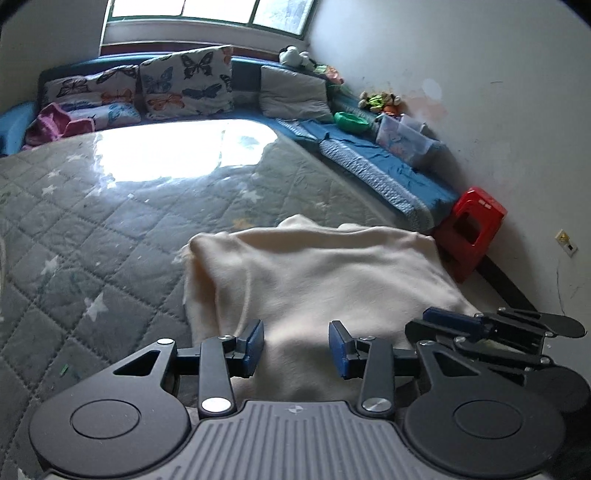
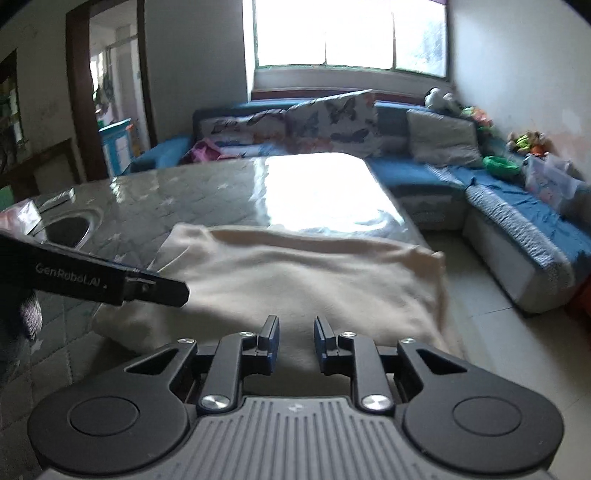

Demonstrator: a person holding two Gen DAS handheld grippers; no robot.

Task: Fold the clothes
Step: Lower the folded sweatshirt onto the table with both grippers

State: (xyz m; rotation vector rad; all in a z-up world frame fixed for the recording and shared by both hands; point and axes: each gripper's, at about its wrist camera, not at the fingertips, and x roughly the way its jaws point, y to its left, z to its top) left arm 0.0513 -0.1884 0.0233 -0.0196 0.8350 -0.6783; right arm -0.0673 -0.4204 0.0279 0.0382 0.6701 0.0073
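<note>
- Lying near one corner of the quilted grey counter (image 1: 92, 229) is a cream garment (image 1: 314, 273) – the landmark for everything below; it is spread mostly flat with soft ridges, and its far right corner droops over the counter's edge.
- Over the near edge of the garment hangs the left gripper (image 1: 296, 349), its blue-padded fingers (image 1: 255, 347) spread with bare cloth showing between them; they pinch nothing.
- Just right of it, also at the garment's near edge, sits the right gripper (image 2: 295, 343); its fingers (image 2: 271, 345) stand a narrow gap apart, not pressed together. The jaws are opening, and only the garment's surface shows beneath the gap – nothing is held.
- In the right wrist view, the left gripper's black arm reaches in from the left over the garment's near left part.
- Beyond the garment, the counter's glossy cover glares white under the window (image 2: 351, 33).
- Past the counter on the far side of the garment runs a blue corner sofa (image 2: 517, 221) with butterfly cushions (image 1: 188, 85), a grey cushion (image 1: 295, 92) and a pink cloth (image 1: 55, 123).
- Right of the garment, on the sofa's long arm, sit a green bowl (image 1: 351, 120), a clear plastic box (image 1: 404, 138) and soft toys (image 1: 380, 101).
- A red stool (image 1: 471, 229) stands on the floor just beyond the garment's right corner, against the white wall.
</note>
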